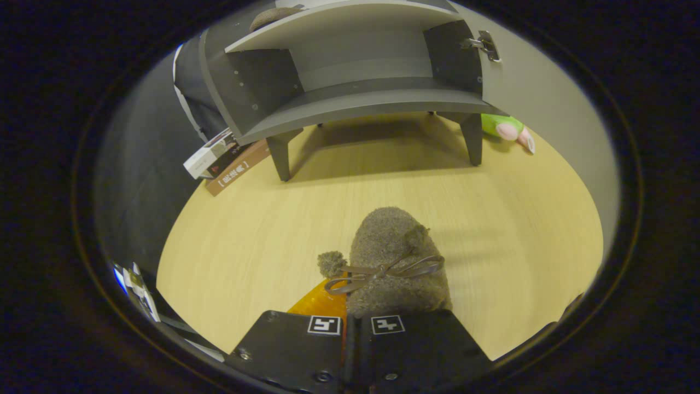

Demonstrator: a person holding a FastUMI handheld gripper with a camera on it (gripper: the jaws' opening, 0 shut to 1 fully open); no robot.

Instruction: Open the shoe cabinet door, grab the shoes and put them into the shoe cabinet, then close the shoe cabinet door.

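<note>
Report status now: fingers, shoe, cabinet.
Fingers closed, gripping shoe. Cabinet ahead, door open, lower shelf free. Nothing in the way.

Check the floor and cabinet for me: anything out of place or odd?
Two things. Books lie tipped in a loose pile by the cabinet's front left leg, and a green and pink plush toy lies on the floor behind its right leg. The door is open. The gripper's fingers look nearly shut around a fuzzy shoe.
</note>
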